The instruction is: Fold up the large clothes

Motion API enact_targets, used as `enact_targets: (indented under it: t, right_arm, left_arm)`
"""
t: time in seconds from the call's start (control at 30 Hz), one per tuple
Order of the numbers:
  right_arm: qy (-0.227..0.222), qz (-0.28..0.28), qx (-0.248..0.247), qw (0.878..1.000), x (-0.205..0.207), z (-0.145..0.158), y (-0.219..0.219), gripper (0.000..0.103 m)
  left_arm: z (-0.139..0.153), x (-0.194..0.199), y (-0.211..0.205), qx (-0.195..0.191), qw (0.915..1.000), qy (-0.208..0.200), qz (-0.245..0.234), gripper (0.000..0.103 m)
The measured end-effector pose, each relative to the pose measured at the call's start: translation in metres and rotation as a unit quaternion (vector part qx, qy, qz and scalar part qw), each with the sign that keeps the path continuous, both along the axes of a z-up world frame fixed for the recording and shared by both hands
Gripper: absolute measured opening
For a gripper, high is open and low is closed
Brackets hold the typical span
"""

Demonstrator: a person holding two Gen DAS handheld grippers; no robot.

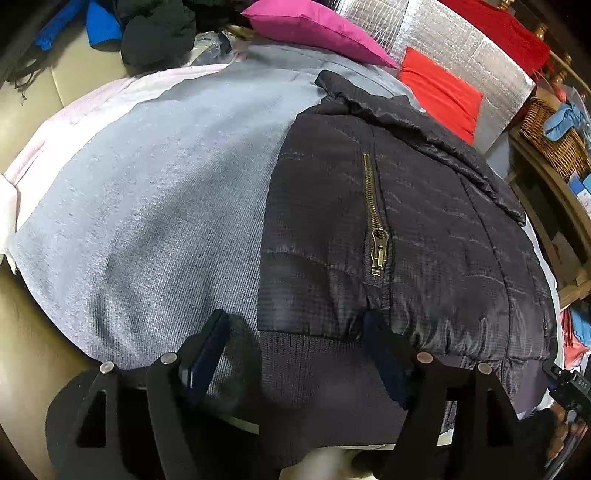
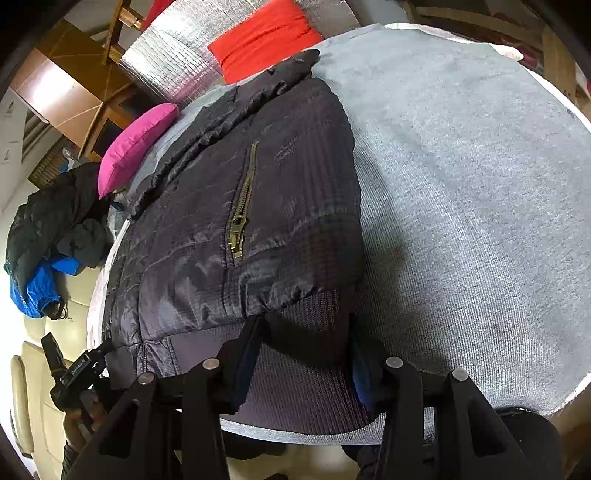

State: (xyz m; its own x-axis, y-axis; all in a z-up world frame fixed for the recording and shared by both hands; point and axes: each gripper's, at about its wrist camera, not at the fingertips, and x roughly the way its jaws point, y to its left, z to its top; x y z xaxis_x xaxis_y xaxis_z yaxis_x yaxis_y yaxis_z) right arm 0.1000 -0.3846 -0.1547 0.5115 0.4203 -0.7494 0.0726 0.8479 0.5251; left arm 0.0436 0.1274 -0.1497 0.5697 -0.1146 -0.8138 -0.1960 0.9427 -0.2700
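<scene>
A black quilted puffer jacket (image 1: 424,229) with a brass pocket zipper (image 1: 376,225) lies folded on a grey cloth-covered surface (image 1: 166,206). It also shows in the right wrist view (image 2: 229,206). My left gripper (image 1: 295,339) is open, its fingers straddling the jacket's ribbed hem (image 1: 306,354) at the near edge. My right gripper (image 2: 306,343) is open, its fingers either side of the same ribbed hem (image 2: 303,369). The right gripper appears at the far right of the left wrist view (image 1: 565,391), and the left gripper at the lower left of the right wrist view (image 2: 74,373).
A magenta cushion (image 1: 317,26), a red cushion (image 1: 439,92) and a silver foil mat (image 1: 465,44) lie at the far edge. A pile of black and blue clothes (image 2: 48,243) sits on a beige sofa (image 1: 33,96). A wicker basket (image 1: 554,136) stands on shelves at the right.
</scene>
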Motion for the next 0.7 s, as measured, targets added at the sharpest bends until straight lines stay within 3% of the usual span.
enact_targets:
  t: [0.03, 0.07, 0.13, 0.2, 0.27, 0.4, 0.57, 0.67, 0.7]
  right_arm:
    - [0.001, -0.002, 0.002, 1.000, -0.001, 0.000, 0.000, 0.046]
    - [0.003, -0.004, -0.001, 1.000, -0.001, 0.000, -0.001, 0.036]
    - [0.010, -0.001, -0.011, 1.000, -0.001, 0.000, -0.001, 0.018]
    - [0.013, 0.005, -0.003, 1.000, 0.000, 0.002, -0.002, 0.016]
    - [0.008, 0.018, -0.014, 1.000, 0.001, 0.009, 0.002, 0.015]
    - [-0.012, 0.021, 0.010, 1.000, -0.006, 0.023, -0.001, 0.015]
    - [-0.007, 0.029, 0.015, 0.999, -0.017, 0.022, -0.002, 0.015]
    - [0.007, 0.014, 0.038, 0.999, -0.008, 0.009, -0.009, 0.019]
    - [0.008, 0.005, 0.050, 0.999, -0.007, 0.006, -0.012, 0.019]
  left_arm:
    - [0.000, 0.000, -0.001, -0.001, 1.0000, 0.001, -0.006, 0.058]
    - [0.001, 0.000, -0.004, -0.008, 0.9998, 0.000, -0.020, 0.046]
    - [0.010, 0.000, -0.014, 0.024, 0.9989, -0.007, -0.039, 0.026]
    - [0.017, 0.000, -0.021, 0.044, 0.9975, -0.009, -0.055, 0.020]
    - [0.021, 0.000, -0.020, 0.040, 0.9975, -0.011, -0.057, 0.019]
    - [0.032, -0.014, -0.005, -0.003, 0.9985, -0.025, -0.048, 0.018]
    - [0.025, -0.012, -0.004, 0.008, 0.9988, -0.007, -0.048, 0.020]
    - [0.013, -0.007, 0.001, -0.004, 0.9996, 0.012, -0.027, 0.032]
    - [0.012, -0.008, 0.002, -0.009, 0.9997, 0.012, -0.020, 0.041]
